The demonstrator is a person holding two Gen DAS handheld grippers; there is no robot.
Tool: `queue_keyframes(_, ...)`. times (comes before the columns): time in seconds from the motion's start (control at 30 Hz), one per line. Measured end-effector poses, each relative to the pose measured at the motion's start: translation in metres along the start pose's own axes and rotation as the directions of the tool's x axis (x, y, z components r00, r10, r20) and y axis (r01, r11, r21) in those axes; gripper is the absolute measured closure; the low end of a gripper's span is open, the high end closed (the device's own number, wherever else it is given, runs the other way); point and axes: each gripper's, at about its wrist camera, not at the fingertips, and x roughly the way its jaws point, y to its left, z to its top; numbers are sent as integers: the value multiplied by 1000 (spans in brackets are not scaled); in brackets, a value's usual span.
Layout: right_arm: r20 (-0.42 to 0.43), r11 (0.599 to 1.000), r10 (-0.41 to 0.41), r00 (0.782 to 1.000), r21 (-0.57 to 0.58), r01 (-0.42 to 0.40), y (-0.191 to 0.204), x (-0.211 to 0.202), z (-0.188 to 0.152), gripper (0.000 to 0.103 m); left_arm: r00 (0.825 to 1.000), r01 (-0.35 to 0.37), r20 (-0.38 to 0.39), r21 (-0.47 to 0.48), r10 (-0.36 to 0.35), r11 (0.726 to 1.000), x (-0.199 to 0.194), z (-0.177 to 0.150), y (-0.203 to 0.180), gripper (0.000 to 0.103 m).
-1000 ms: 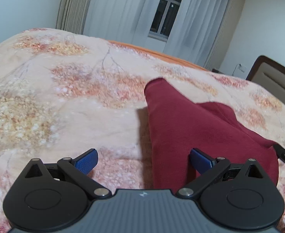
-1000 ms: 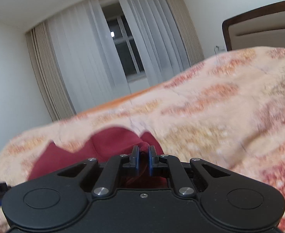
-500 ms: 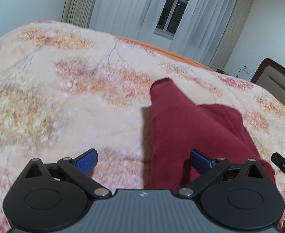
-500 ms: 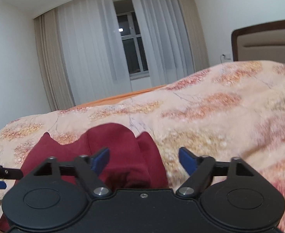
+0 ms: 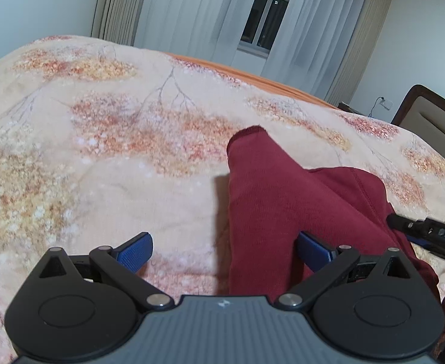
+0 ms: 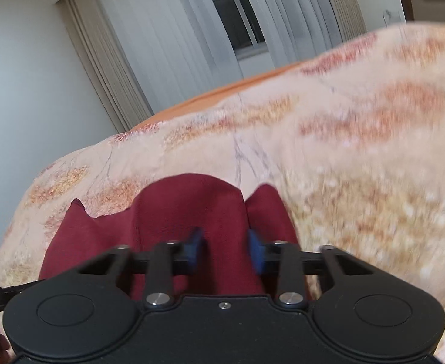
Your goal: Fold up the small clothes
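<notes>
The jaws of the right gripper (image 6: 224, 247) have just been closing, and a raised fold of the dark red garment (image 6: 189, 209) is seen between the blue pads (image 6: 254, 250); a small gap is left, and whether the cloth is pinched cannot be told. The jaws of the left gripper (image 5: 224, 247) are spread wide, with the garment's (image 5: 283, 200) near left edge between them, untouched. The garment is laid on the flowery bedspread (image 5: 101, 157). Beyond the garment, curtains (image 5: 192, 15) and a window (image 5: 264, 9) are seen.
</notes>
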Motion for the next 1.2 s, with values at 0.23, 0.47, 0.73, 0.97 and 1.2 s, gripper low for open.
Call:
queue_keyframes(0.23, 149, 996, -64, 987, -53, 72, 4, -27, -4, 97, 1000, 6, 4, 25, -6, 1000, -3, 7, -5, 0)
queue_keyframes(0.47, 101, 979, -147, 984, -124, 159, 5, -10, -21, 97, 1000, -4, -20, 46, 5, 999, 4, 4, -9, 0)
queue_keyframes(0.73, 161, 960, -182, 970, -185, 211, 19, -17, -21, 69, 1000, -18, -13, 85, 19, 996, -1, 9, -13, 0)
queue_keyframes(0.97, 267, 926, -153, 952, -298, 232, 45, -29, -20, 25, 1000, -12, 19, 94, 10, 995, 0, 20, -21, 0)
queue_keyframes(1.2, 218, 899, -139, 966, -382, 215, 58, -4, -34, 15, 999, -31, -6, 76, 32, 997, 22, 17, -21, 0)
